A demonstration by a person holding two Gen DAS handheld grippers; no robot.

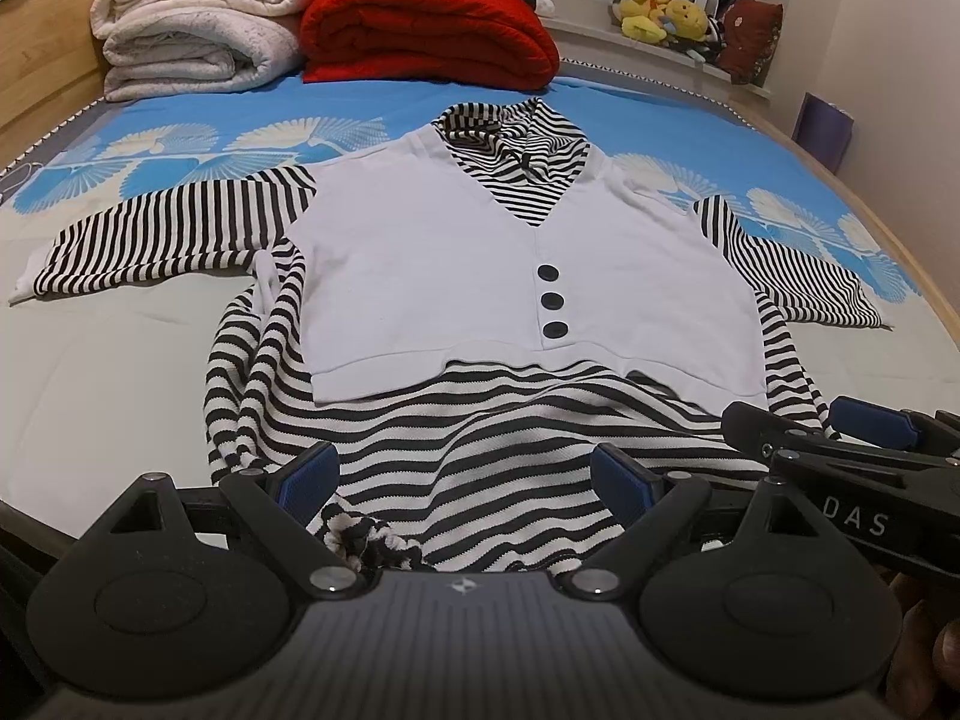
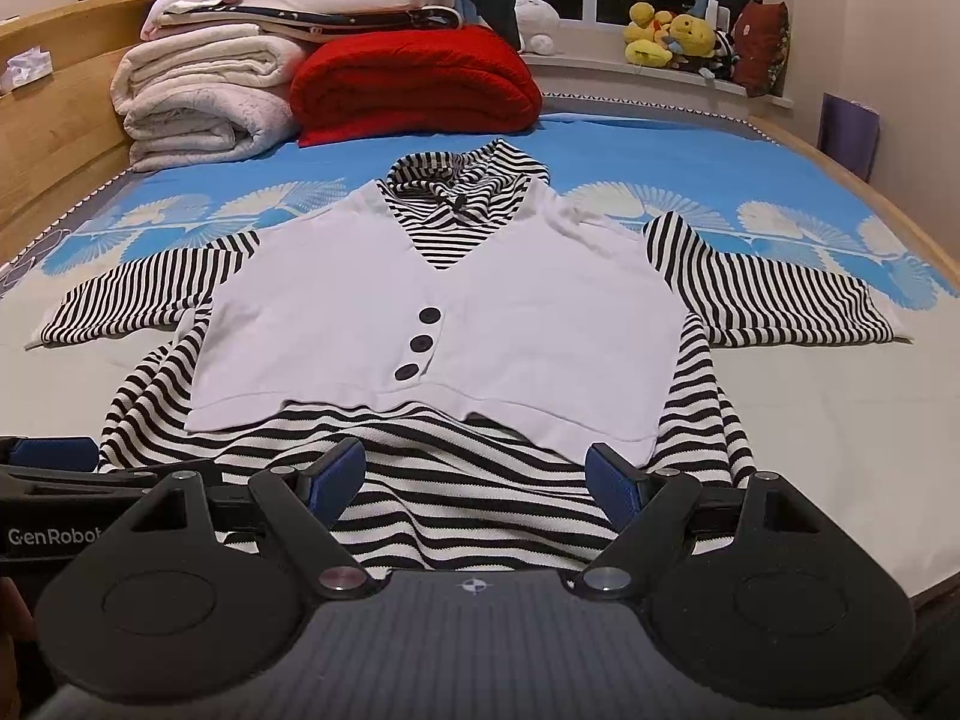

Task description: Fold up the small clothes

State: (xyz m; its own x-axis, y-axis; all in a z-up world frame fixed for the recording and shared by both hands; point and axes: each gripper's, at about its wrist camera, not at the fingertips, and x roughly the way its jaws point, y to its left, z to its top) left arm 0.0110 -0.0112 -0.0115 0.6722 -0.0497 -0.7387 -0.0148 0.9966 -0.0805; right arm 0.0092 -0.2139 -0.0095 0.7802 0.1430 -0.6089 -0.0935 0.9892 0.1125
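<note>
A small garment [image 1: 450, 264] [image 2: 480, 324] lies face up on the bed, a white vest front with three black buttons over a black-and-white striped body, collar and sleeves. Both sleeves are spread out sideways. Its striped hem is bunched at the near edge. My left gripper [image 1: 465, 480] hovers open over the hem's left part, striped cloth between its blue pads but not pinched. My right gripper [image 2: 477, 477] is open over the hem's right part; it also shows in the left wrist view as the right gripper [image 1: 840, 438].
The bed sheet [image 1: 120, 360] is pale near me and blue with fan prints farther back. Folded white blankets [image 2: 198, 102] and a red blanket [image 2: 414, 84] are stacked at the headboard end. Plush toys [image 2: 672, 36] sit on the windowsill. A wooden bed frame [image 2: 54, 144] runs along the left.
</note>
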